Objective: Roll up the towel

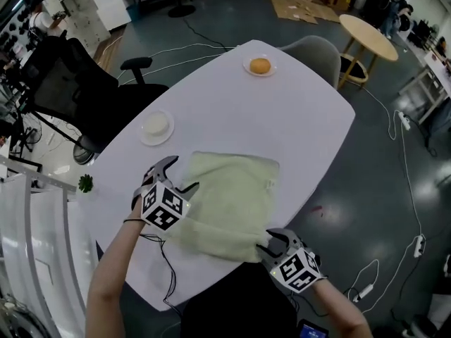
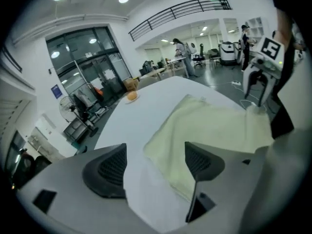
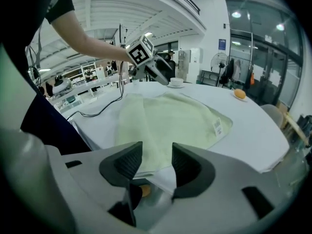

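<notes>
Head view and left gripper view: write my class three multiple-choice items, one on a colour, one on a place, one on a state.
1. The towel is: A blue; B pale green; C red.
2. The orange lies: A on the towel; B on a saucer at the table's far end; C at the table's near edge.
3. The left gripper is: A shut on the towel; B shut on the orange; C open.
Key: 1 B, it shows pale green against the white table; 2 B, it sits on that far saucer; 3 C, its jaws stand wide apart, gripping nothing.
</notes>
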`<action>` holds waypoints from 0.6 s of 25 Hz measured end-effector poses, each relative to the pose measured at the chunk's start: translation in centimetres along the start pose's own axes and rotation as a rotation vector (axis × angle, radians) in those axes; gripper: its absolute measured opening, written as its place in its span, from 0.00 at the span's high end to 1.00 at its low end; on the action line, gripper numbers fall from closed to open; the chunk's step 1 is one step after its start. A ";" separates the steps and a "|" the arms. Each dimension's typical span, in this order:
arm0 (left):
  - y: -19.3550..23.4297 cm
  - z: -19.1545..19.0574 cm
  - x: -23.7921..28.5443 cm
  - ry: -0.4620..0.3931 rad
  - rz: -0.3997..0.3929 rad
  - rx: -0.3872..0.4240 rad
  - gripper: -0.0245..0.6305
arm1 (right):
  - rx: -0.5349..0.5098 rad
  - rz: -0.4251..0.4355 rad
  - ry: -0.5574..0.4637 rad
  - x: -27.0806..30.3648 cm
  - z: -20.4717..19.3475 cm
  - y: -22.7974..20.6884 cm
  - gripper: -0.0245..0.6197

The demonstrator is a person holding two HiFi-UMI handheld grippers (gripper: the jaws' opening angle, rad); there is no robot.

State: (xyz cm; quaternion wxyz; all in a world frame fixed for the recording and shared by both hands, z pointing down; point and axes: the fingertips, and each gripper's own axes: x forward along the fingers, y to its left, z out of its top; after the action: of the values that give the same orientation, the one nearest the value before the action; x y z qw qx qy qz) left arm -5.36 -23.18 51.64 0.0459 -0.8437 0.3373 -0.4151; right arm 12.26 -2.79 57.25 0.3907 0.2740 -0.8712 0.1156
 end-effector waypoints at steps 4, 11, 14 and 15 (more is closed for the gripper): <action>-5.1 -2.9 -4.4 0.046 -0.158 0.080 0.38 | -0.045 0.011 0.017 0.0 -0.1 2.3 0.61; -11.2 -7.9 -9.4 0.072 -0.338 0.102 0.38 | -0.100 0.011 0.045 0.3 -0.3 5.6 0.54; -13.1 -10.2 -10.5 0.114 -0.390 0.167 0.38 | -0.125 -0.002 0.063 0.5 -0.9 7.0 0.53; -13.7 -10.9 -10.7 0.127 -0.397 0.195 0.38 | -0.138 -0.010 0.070 0.6 -1.1 7.5 0.53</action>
State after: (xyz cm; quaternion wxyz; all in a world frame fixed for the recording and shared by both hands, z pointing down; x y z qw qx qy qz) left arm -10.70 -3.97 56.48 0.0233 -0.8574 0.1252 -0.4987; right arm 8.39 3.59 58.56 0.4397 0.2466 -0.8614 0.0626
